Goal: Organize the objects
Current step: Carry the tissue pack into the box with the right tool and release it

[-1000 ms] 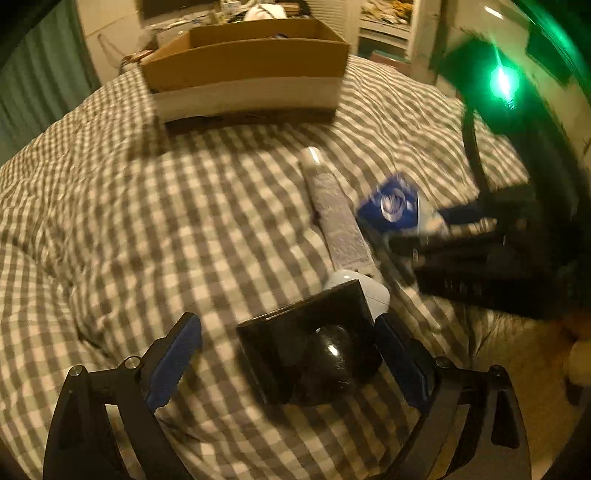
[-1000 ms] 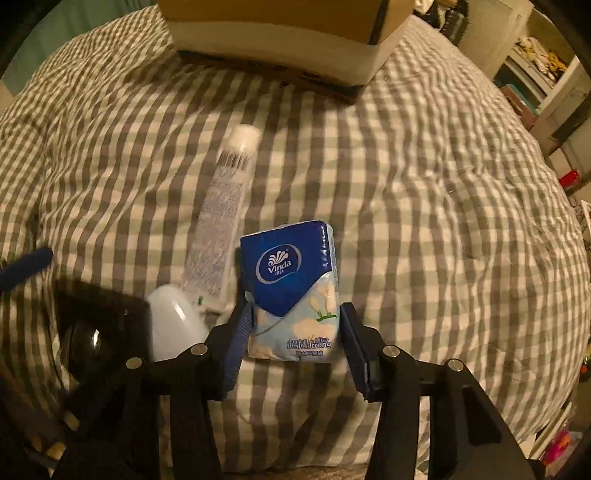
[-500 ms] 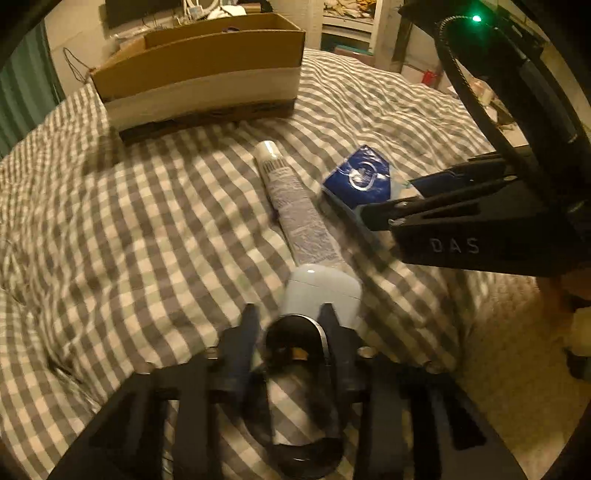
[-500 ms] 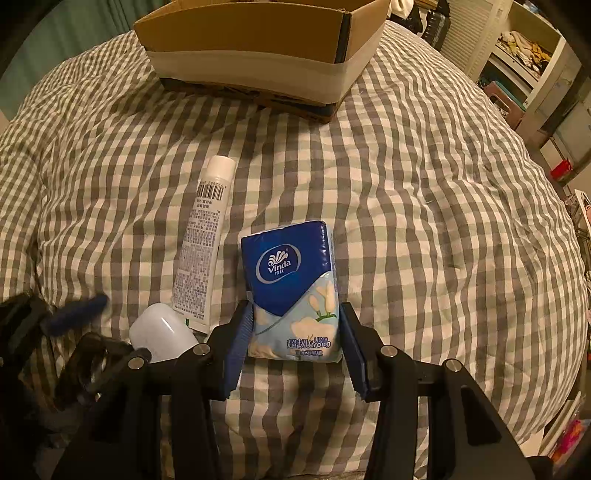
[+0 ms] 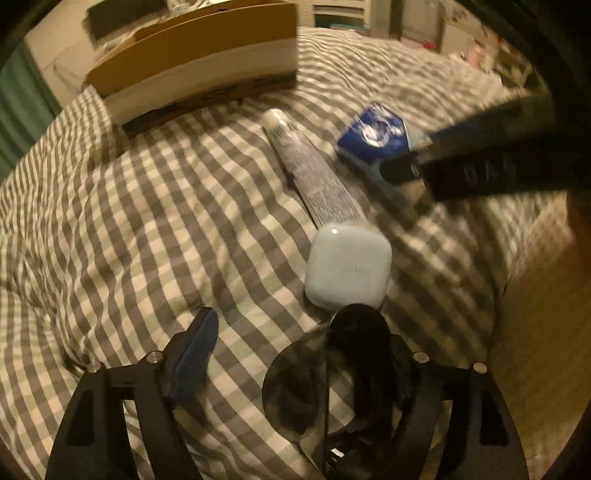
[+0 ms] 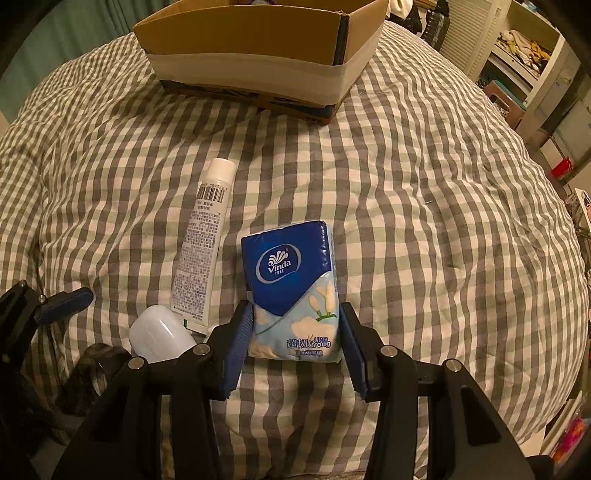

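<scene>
Only right tool (image 6: pixel 293 341) view shows Vinda tissues (image 6: pixel 291 284) clamped.

A bed (image 6: pixel 424 192) with a grey-and-white checked cover fills most of both views, its fabric softly rumpled. Light is dim and warm, yellowish. To the left hangs a green curtain (image 5: pixel 14 122). Beyond the bed's far right corner stands a white louvred door (image 6: pixel 458 33), and beside it white shelving (image 6: pixel 532 59) crowded with small items too blurred to name. A pale wall (image 5: pixel 55 55) shows behind the bed's far left.
</scene>
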Demonstrator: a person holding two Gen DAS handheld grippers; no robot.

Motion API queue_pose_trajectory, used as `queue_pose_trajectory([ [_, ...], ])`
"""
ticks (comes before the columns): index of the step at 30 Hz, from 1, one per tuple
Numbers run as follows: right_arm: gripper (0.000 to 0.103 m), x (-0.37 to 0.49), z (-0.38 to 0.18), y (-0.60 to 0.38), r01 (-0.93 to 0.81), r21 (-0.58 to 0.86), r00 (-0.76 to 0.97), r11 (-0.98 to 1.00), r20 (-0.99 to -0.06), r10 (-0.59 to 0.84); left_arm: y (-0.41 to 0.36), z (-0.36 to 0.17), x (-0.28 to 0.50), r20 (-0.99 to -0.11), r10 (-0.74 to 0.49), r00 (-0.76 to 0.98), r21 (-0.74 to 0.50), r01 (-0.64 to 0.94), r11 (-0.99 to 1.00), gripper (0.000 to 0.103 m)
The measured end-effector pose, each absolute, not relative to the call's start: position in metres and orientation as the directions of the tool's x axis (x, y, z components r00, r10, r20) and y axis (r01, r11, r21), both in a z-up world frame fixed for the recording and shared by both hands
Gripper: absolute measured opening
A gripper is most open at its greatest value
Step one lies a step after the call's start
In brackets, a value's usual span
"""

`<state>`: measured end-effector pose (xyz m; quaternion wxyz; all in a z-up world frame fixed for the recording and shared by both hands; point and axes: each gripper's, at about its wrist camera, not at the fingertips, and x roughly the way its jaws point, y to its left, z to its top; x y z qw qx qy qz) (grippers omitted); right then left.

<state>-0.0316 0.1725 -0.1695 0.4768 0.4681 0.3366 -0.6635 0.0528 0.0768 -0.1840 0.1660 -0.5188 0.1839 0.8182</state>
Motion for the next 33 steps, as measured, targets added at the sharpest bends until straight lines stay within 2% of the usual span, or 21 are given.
queue_pose_trajectory([
  [5,0.047,-0.030,-0.171,0.171,0.947,0.002,-0.105,-0.321,-0.942,-0.318,0.079,-0.191,0.047,-0.912,0.080,-0.402,0.131,-0.472,-0.872,0.085],
  [7,0.047,-0.030,-0.171,0.171,0.947,0.003,-0.105,-0.322,-0.943,-0.317,0.077,-0.190,0.046,-0.914,0.095,-0.394,0.114,-0.474,-0.873,0.081],
  [9,0.047,-0.030,-0.171,0.171,0.946,0.003,-0.105,-0.323,-0.942,-0.318,0.074,-0.187,0.047,-0.911,0.108,-0.398,0.104,-0.473,-0.875,0.063],
  [10,0.047,-0.030,-0.171,0.171,0.946,0.004,-0.105,-0.323,-0.942,-0.318,0.073,-0.185,0.047,-0.910,0.113,-0.398,0.098,-0.472,-0.876,0.059],
  [12,0.047,-0.030,-0.171,0.171,0.946,0.004,-0.106,-0.325,-0.942,-0.318,0.068,-0.179,0.046,-0.911,0.146,-0.386,0.057,-0.469,-0.881,0.036],
  [13,0.047,-0.030,-0.171,0.172,0.946,0.005,-0.105,-0.325,-0.942,-0.318,0.065,-0.175,0.045,-0.910,0.162,-0.382,0.038,-0.465,-0.884,0.035],
  [15,0.047,-0.030,-0.170,0.172,0.945,0.008,-0.103,-0.326,-0.941,-0.322,0.063,-0.170,0.044,-0.911,0.176,-0.374,0.023,-0.471,-0.882,0.028],
  [26,0.047,-0.026,-0.140,0.177,0.946,0.041,-0.094,-0.321,-0.914,-0.394,0.057,-0.126,0.029,-0.883,0.268,-0.385,-0.062,-0.471,-0.880,0.028],
  [33,0.047,-0.025,-0.085,0.167,0.948,0.048,-0.127,-0.314,-0.848,-0.514,0.050,-0.088,-0.010,-0.840,0.299,-0.454,-0.076,-0.447,-0.891,0.028],
])
